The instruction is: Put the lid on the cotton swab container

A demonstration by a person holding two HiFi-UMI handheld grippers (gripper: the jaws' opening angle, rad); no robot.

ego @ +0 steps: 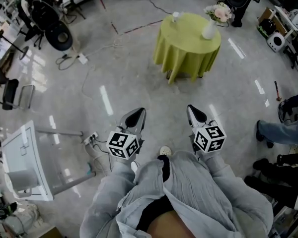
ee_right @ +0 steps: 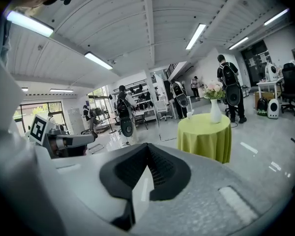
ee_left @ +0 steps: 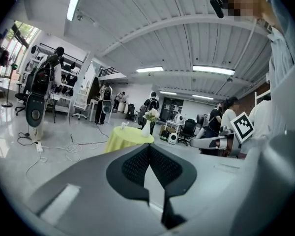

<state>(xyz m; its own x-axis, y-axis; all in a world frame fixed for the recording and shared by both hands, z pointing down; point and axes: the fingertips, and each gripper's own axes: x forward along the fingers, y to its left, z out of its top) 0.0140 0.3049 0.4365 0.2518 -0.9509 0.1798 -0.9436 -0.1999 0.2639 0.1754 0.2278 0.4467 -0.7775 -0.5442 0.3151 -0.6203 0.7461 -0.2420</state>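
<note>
We've got the left gripper [ego: 136, 115] and right gripper [ego: 193, 112] closed, empty, well short of the table [ego: 186, 51]; vase [ego: 208, 29] and small container [ego: 176, 17] on it.

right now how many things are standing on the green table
2. A white vase of flowers stands toward the right side of the green table; a small white container stands near its far left edge. Smaller things may not show.
</note>
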